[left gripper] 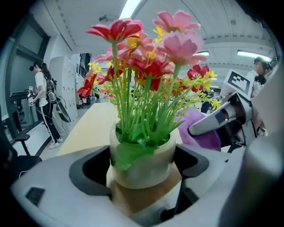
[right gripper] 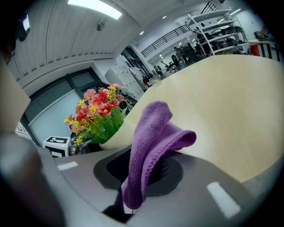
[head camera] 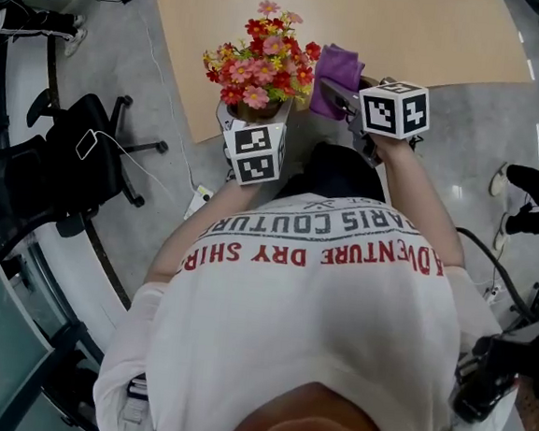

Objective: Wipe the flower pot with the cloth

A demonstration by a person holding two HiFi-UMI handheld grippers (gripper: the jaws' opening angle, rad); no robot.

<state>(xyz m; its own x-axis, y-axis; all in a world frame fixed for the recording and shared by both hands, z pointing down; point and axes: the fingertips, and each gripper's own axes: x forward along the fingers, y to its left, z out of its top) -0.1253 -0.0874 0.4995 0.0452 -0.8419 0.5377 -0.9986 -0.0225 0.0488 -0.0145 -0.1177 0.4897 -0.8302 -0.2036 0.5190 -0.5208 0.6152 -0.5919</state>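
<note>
Hidden items: in the head view the flower pot (left gripper: 143,162) is almost wholly covered by its flowers (head camera: 262,59) and by my left tong's marker cube (head camera: 254,152). My torso cuts off both forearms. I cannot tell whether the pot's base rests on the desk (head camera: 361,21) or is raised off it.

Count: one pot, one bunch of flowers, one purple cloth (right gripper: 153,128), two tongs, two marker cubes.

Left tong (head camera: 256,115): jaws spread wide, pads pressed on the pot's two sides, at the desk's near edge close to its left near corner.

Right tong (head camera: 332,93): jaws together, clamped on the cloth, which stands up folded, just beside the flowers at the same edge.
</note>
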